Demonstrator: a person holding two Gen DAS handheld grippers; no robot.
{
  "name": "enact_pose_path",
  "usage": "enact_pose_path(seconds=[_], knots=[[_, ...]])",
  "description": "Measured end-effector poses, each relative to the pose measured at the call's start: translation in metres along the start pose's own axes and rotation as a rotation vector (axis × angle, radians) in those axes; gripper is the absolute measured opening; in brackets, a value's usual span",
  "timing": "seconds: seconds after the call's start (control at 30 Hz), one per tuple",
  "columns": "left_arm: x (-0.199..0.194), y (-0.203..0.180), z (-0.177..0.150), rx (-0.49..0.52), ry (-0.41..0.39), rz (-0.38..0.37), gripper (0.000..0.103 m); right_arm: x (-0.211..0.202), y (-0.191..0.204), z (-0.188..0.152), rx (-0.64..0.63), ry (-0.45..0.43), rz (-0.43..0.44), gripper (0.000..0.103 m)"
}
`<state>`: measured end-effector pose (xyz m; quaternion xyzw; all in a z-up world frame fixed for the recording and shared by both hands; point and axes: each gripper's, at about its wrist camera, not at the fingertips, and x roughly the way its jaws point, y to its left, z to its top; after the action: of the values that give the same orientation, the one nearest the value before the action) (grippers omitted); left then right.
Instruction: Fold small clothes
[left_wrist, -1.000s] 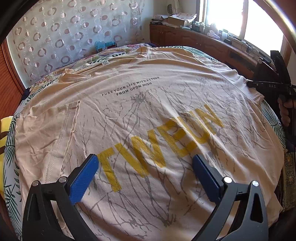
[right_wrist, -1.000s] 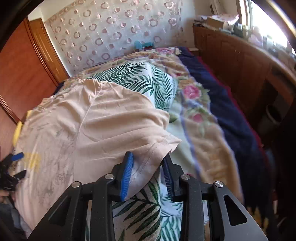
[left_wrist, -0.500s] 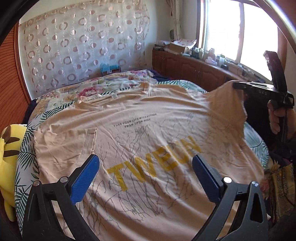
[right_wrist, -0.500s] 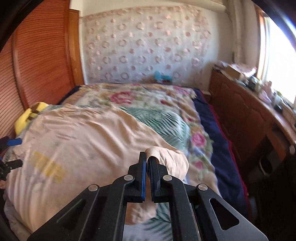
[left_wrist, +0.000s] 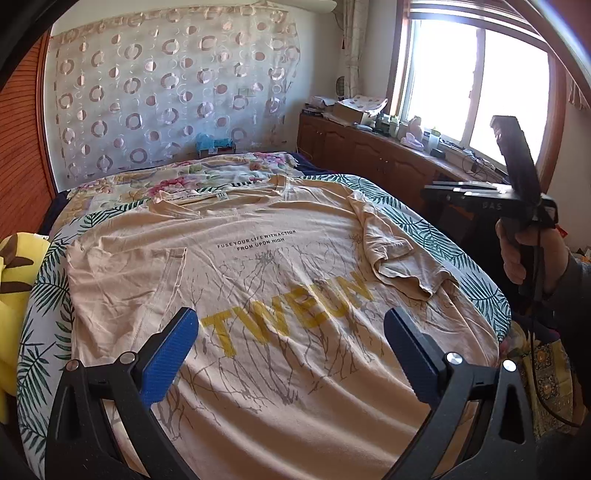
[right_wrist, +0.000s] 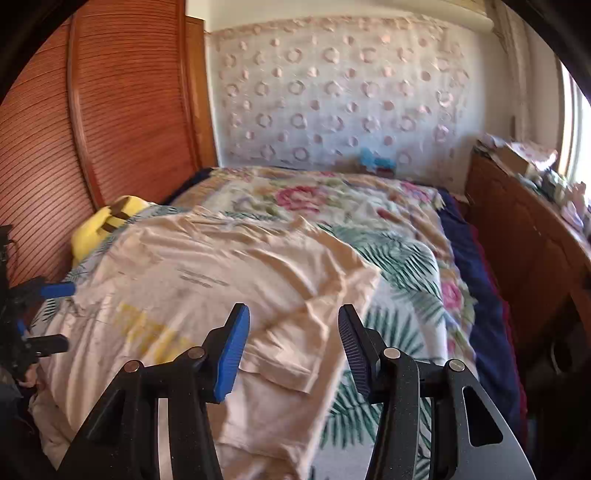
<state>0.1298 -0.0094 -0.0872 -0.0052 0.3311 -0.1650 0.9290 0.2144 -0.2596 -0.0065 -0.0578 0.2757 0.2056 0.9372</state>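
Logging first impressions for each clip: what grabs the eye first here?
A beige T-shirt with yellow lettering fills the bed, its right sleeve folded in over the chest. The right tongs hang open above that sleeve, having just opened; the left tongs gape wide over the hem, holding nothing.

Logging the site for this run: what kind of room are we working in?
Most likely a home bedroom: the T-shirt lies spread on a bed with floral bedding, beside a wooden cabinet under a window.
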Motion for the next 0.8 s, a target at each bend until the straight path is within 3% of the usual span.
enact_pose_path(seconds=[0.13,0.37,0.43,0.5,0.8], knots=[[0.0,0.001,-0.003,-0.009,0.0,0.006,0.101,0.033,0.0,-0.003,0.062,0.097,0.047,0.052],[-0.003,0.003,-0.01,-0.014,0.002,0.01,0.101,0.073,0.003,-0.012,0.045,0.213,0.037,0.049],[-0.003,0.004,-0.011,-0.021,0.005,0.01,0.101,0.077,0.008,-0.014,0.027,0.214,0.024,0.045],[-0.002,0.005,-0.011,-0.03,0.007,0.011,0.101,0.078,0.011,-0.012,0.009,0.208,0.016,0.032],[-0.002,0.006,-0.012,-0.04,0.006,0.006,0.101,0.086,0.027,-0.011,-0.084,0.228,-0.033,0.015]])
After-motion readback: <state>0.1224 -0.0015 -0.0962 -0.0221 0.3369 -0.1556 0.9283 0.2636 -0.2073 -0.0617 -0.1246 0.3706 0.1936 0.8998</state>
